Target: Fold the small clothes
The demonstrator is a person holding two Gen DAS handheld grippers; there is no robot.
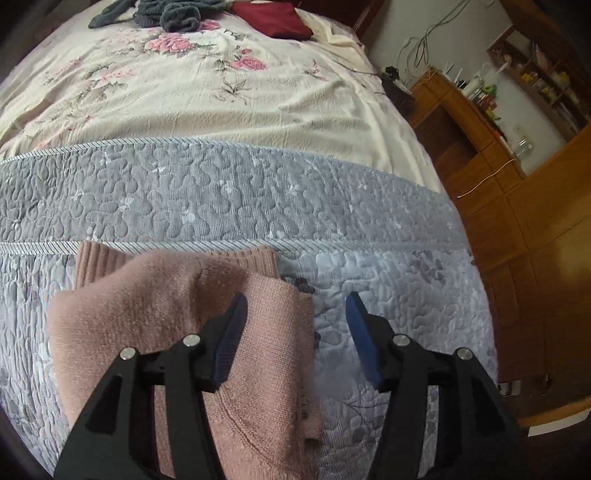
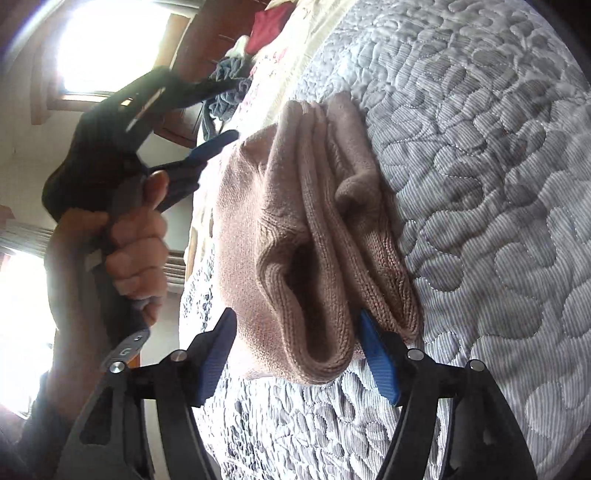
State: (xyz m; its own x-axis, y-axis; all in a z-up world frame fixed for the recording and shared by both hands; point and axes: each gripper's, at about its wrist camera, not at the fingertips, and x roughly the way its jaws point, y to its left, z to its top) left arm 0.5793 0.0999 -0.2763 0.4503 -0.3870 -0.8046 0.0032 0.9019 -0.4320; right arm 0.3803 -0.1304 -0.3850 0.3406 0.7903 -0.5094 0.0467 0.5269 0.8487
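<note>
A pink knitted garment [image 1: 177, 306] lies folded in several layers on the grey quilted bedspread [image 1: 221, 192], near the bed's front edge. My left gripper [image 1: 297, 299] hovers open over the garment's right edge, one blue pad above the knit and the other above the quilt. In the right wrist view the folded garment [image 2: 280, 206] shows its stacked edges. My right gripper [image 2: 295, 314] stands open around the nearest thick fold, and its right pad [image 2: 376, 354] touches the knit. A hand [image 2: 136, 236] holds the left gripper [image 2: 231, 109] beyond the garment's far side.
A cream floral sheet [image 1: 221, 85] covers the far part of the bed. A heap of dark grey-blue clothes [image 1: 166, 13] and a maroon cloth [image 1: 273, 18] lie at the head end. Wooden cabinets [image 1: 535, 258] and cluttered shelves stand to the right of the bed. A bright window [image 2: 110, 44] fills the upper left.
</note>
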